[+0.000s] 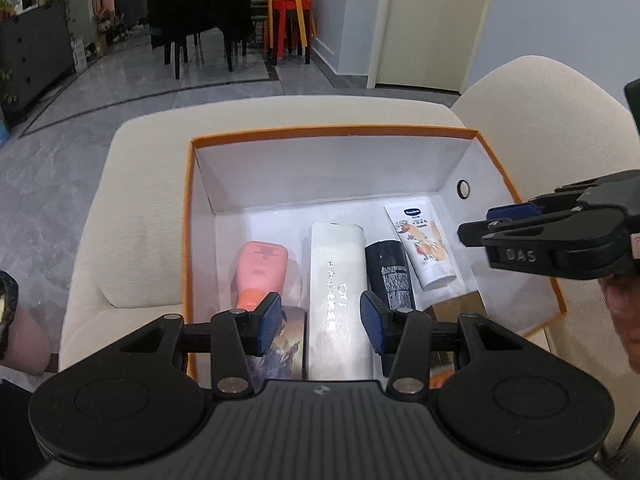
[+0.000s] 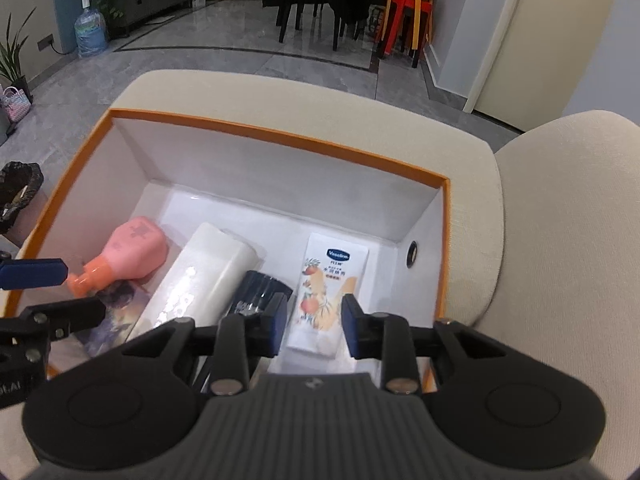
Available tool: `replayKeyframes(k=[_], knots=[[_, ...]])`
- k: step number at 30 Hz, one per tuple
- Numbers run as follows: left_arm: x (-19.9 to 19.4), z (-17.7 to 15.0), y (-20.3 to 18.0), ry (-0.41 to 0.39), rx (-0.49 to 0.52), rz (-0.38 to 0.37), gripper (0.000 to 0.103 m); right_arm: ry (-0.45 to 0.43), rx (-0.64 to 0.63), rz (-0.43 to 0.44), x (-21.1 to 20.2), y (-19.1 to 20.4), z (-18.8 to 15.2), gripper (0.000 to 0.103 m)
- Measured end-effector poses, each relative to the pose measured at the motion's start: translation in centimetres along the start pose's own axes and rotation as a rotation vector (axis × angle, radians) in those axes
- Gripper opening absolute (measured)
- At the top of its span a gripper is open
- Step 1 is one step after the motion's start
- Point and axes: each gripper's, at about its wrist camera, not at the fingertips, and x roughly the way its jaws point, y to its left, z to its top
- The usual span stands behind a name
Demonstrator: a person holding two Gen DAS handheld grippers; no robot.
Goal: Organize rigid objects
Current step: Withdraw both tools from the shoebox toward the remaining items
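An orange box with white inside (image 1: 332, 134) (image 2: 276, 138) sits on a beige sofa. In it lie a pink bottle (image 1: 262, 270) (image 2: 128, 254), a tall white box (image 1: 338, 280) (image 2: 200, 276), a black tube (image 1: 390, 276) (image 2: 258, 290), a white Vaseline tube (image 1: 422, 246) (image 2: 324, 296) and a picture card (image 1: 286, 344) (image 2: 114, 304). My left gripper (image 1: 320, 322) hovers open over the white box's near end. My right gripper (image 2: 314, 324) hovers open above the Vaseline tube's cap end; it also shows in the left wrist view (image 1: 480, 224).
The beige sofa seat (image 1: 132, 216) and armrest (image 2: 560, 240) surround the box. Beyond are grey tile floor, black chairs (image 1: 200, 8), stacked red and yellow stools (image 1: 290, 20), a water jug (image 2: 91, 32) and a door (image 1: 436, 20).
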Motion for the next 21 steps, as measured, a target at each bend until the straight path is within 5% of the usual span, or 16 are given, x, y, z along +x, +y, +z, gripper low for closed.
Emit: replayKeyframes(k=[12,21], knots=[[-7.0,-4.6,2.3,-0.079,0.030,0.052,0.060,-0.075,0.024,0.040,-7.5,0.1,-4.0,0.039],[-7.1,-10.9,3.9,-0.069,-0.001,0.074,0.066,-0.083,0.067,0.107,-10.2,-0.1,-9.5,0.041]])
